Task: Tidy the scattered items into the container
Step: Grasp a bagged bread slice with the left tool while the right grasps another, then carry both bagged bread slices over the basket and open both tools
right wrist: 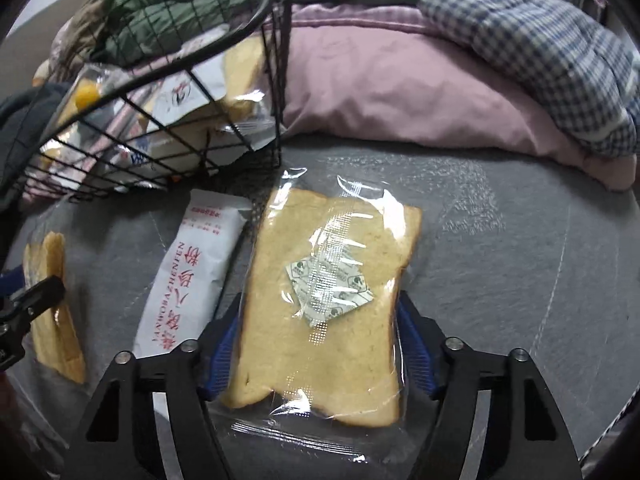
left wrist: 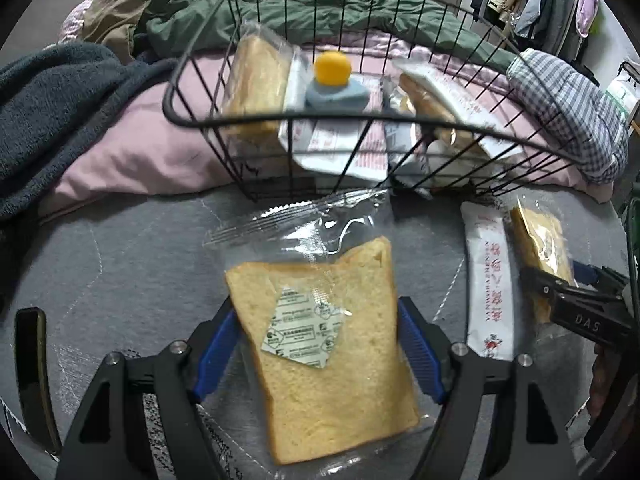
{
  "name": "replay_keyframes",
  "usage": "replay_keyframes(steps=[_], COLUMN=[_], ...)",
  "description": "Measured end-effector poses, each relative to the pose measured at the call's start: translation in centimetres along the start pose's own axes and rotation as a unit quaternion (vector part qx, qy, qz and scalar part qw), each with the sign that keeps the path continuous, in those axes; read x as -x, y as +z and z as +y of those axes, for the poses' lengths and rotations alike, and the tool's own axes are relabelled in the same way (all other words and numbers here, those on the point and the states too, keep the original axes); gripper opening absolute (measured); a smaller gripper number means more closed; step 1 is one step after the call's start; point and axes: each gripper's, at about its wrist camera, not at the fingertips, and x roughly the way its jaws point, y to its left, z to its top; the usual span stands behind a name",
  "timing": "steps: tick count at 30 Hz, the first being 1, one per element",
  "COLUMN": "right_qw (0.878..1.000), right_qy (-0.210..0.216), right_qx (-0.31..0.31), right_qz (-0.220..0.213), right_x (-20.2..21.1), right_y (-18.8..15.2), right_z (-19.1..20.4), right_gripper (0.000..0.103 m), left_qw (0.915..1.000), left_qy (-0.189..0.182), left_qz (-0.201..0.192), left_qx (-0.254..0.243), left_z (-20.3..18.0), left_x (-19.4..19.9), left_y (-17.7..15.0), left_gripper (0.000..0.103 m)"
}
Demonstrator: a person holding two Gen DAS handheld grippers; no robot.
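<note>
Your wire basket (left wrist: 320, 120) sits at the far edge of the grey mat (left wrist: 120, 260), right against the pink blanket (left wrist: 140, 148), and it already holds several wrapped slices, white packets and a yellow ball (left wrist: 333, 68) on a blue block. Your left gripper (left wrist: 318, 344) has its blue pads on both sides of a bagged bread slice (left wrist: 324, 344) that lies on the mat just in front of the basket; the jaws stand wide, touching or nearly touching the bag's edges, and whether they are pressing it you cannot tell. To its left the mat is bare up to a dark blanket (left wrist: 52, 120). Your right gripper (right wrist: 316, 344) straddles a second bagged slice (right wrist: 324, 308) in the same way, and its squeeze cannot be judged either. A white packet (right wrist: 188, 276) lies just beside that slice, between the two grippers. To the right of the second slice the mat runs open to its edge, with a checked cloth (right wrist: 540, 52) piled beyond.
</note>
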Motion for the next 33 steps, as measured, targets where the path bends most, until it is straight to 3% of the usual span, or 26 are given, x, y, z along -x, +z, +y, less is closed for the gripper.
replay_keyframes(steps=[5, 10, 13, 17, 20, 25, 33], right_qw=[1.000, 0.997, 0.992, 0.981, 0.977, 0.970, 0.967], right_qy=[0.016, 0.028, 0.040, 0.059, 0.097, 0.131, 0.156], right_qx=[-0.016, -0.021, -0.014, 0.020, 0.011, 0.043, 0.050], right_qz=[-0.016, -0.067, -0.122, -0.186, -0.191, -0.202, -0.194], right_x=[3.6, 9.7, 13.4, 16.1, 16.0, 15.1, 10.4], right_y=[-0.6, -1.6, -1.2, 1.4, 3.9, 8.2, 12.8], right_z=[-0.5, -1.3, -1.2, 1.0, 2.0, 5.4, 8.2], right_gripper=[0.066, 0.066, 0.066, 0.066, 0.066, 0.066, 0.067], left_qw=[0.9996, 0.9990, 0.9975, 0.9920, 0.9892, 0.9893, 0.9904], left_qy=[-0.026, -0.036, -0.042, -0.035, -0.027, -0.016, -0.003], left_qz=[0.002, -0.024, -0.056, -0.121, -0.144, -0.144, -0.135], left_qx=[0.009, -0.002, -0.004, -0.006, -0.010, 0.014, 0.030], left_z=[-0.8, -2.1, -2.3, -2.1, -1.7, 0.0, 1.4], left_x=[3.0, 6.3, 8.7, 11.5, 11.2, 8.8, 4.3], left_y=[0.6, 0.8, 1.4, 4.6, 7.5, 11.9, 16.9], left_gripper=[0.078, 0.078, 0.078, 0.078, 0.078, 0.078, 0.078])
